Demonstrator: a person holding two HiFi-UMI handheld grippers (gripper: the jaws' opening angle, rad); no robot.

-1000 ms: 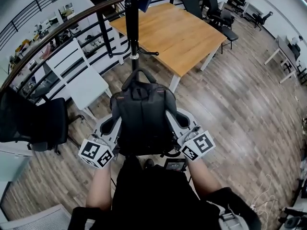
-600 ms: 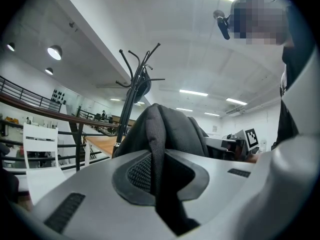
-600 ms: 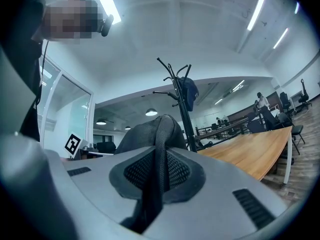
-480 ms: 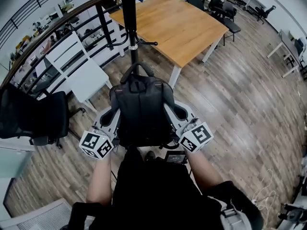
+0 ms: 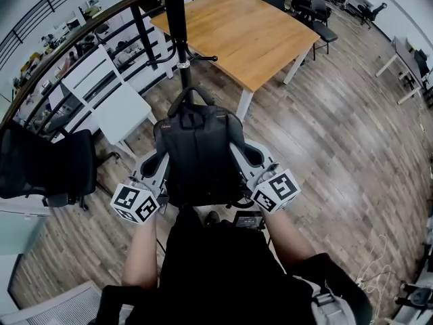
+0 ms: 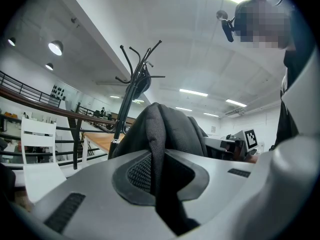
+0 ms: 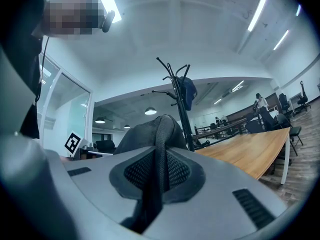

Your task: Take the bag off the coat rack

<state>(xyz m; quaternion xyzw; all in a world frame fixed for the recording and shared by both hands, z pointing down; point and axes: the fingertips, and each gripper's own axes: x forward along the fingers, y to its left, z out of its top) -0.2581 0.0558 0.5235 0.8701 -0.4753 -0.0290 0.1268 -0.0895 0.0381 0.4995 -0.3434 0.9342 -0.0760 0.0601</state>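
Open office with a wood-plank floor (image 5: 325, 154) and a railing along the back. Far left there's a black office chair (image 5: 40, 168), then a white chair (image 5: 111, 107). Next over, the left gripper (image 5: 151, 165) is pinched down on a strap at the bag's side. In its own view you can see the webbing squeezed right between the pads.

The bag (image 5: 199, 158) hangs in the middle, held up between both grippers in front of the person, just this side of the coat rack (image 5: 177, 26). Looks to me like it's already clear of the hooks. The right gripper (image 5: 254, 157) is doing the same on the other side, clamped on a strap. A wooden table (image 5: 237, 32) sits off to the right behind it.

What I'd worry about: both grips are only on thin straps, so if the webbing slides through the pads, the bag drops or tips to one side. The top handle (image 5: 193, 95) also looks close to the rack's lower hook (image 5: 201, 58), so a swing forward could snag it and rock the rack.

As for what's in the bag, it looks zipped shut, so no way to tell.
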